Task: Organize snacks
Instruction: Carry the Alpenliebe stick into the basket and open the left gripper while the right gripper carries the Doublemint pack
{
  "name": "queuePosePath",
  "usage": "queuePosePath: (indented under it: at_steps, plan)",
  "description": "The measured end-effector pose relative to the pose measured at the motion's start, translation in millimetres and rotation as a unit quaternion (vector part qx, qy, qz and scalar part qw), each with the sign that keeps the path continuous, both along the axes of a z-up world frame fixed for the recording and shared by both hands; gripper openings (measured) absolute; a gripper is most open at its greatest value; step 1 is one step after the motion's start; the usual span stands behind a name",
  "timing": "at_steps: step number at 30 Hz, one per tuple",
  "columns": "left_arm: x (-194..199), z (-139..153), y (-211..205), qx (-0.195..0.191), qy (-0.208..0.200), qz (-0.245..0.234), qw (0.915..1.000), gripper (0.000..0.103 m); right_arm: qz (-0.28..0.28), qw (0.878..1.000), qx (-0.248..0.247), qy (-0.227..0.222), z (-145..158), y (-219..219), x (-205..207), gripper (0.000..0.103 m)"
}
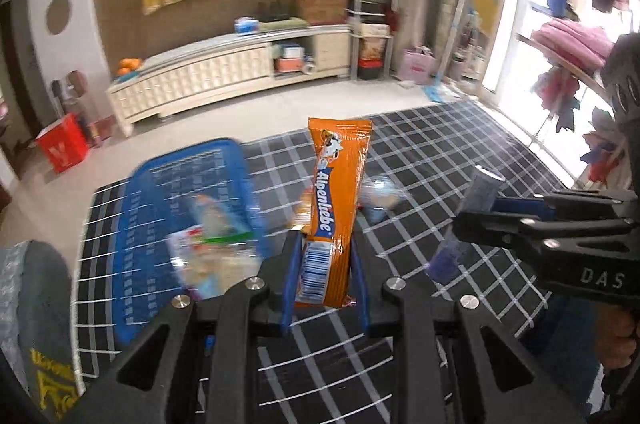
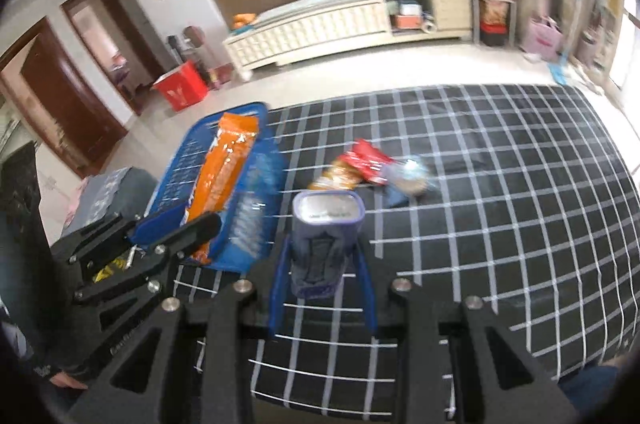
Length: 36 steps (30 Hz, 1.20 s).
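Observation:
My left gripper (image 1: 325, 244) is shut on an orange Alpenliebe candy pack (image 1: 334, 200) and holds it upright above the checked cloth, just right of the blue basket (image 1: 160, 192). The basket holds a few blurred snack packets (image 1: 208, 244). In the right wrist view the left gripper (image 2: 176, 224) holds the orange pack (image 2: 224, 176) over the basket (image 2: 176, 168). My right gripper (image 2: 324, 244) is shut on a purple snack box (image 2: 324, 232); it also shows at the right of the left wrist view (image 1: 468, 212).
A red packet (image 2: 366, 160), a biscuit pack (image 2: 336, 178) and a clear round packet (image 2: 408, 178) lie on the black checked cloth (image 2: 500, 204) beyond the box. A grey bundle (image 1: 36, 304) sits at the left edge. Floor and a cabinet (image 1: 224, 72) lie beyond.

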State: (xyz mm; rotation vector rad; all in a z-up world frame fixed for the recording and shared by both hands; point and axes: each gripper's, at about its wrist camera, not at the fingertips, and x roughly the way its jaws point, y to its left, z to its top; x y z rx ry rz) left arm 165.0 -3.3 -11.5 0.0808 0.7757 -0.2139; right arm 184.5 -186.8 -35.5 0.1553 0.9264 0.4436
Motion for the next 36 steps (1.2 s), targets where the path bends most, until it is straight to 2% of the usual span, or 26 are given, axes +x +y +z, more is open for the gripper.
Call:
queuePosePath:
  at_steps: [4,10,17,23,24,25,26,29,30,36]
  plan:
    - [-2.1,3.1,39.3,0.000,0.000,0.038,0.9993,0.022,0.032,0.999,0.004,-0.006,2.6,27.4,3.6,0.036]
    - [1.1,-8.0,72.7,0.001,0.013,0.075,0.9971,0.022,0.071,0.997,0.005,-0.001,-2.6,68.6,14.0,0.036]
    - [19.6,-42.3,112.0,-0.002,0.055,0.106,0.9929,0.022,0.094,0.995,0.004,0.017,-12.4,96.3,28.9,0.036]
    - [29.2,-74.2,117.3,-0.011,0.096,0.112,0.9889,0.023,0.098,0.995,-0.008,0.026,-21.1,107.0,31.1,0.036]
    - [29.6,-81.1,117.8,-0.010,0.107,0.116,0.9874,0.027,0.099,0.995,-0.014,0.027,-22.9,107.8,31.4,0.036]
    - [29.7,-83.6,117.7,-0.010,0.111,0.117,0.9868,0.037,0.100,0.994,-0.018,0.027,-23.3,108.3,30.2,0.036]
    - [27.1,-86.8,119.3,-0.014,0.116,0.121,0.9858,0.041,0.101,0.994,-0.021,0.027,-23.8,109.7,30.0,0.036]
    - [19.8,-83.7,125.7,-0.034,0.114,0.127,0.9847,0.045,0.100,0.994,-0.021,0.029,-23.7,109.0,30.0,0.036]
    - [15.3,-79.1,129.3,-0.040,0.109,0.132,0.9844,0.049,0.101,0.994,-0.020,0.029,-22.6,108.8,29.9,0.036]
    - [-4.3,-48.1,147.8,-0.040,0.070,0.148,0.9856,0.056,0.108,0.994,-0.015,0.016,-8.8,111.8,23.0,0.036]
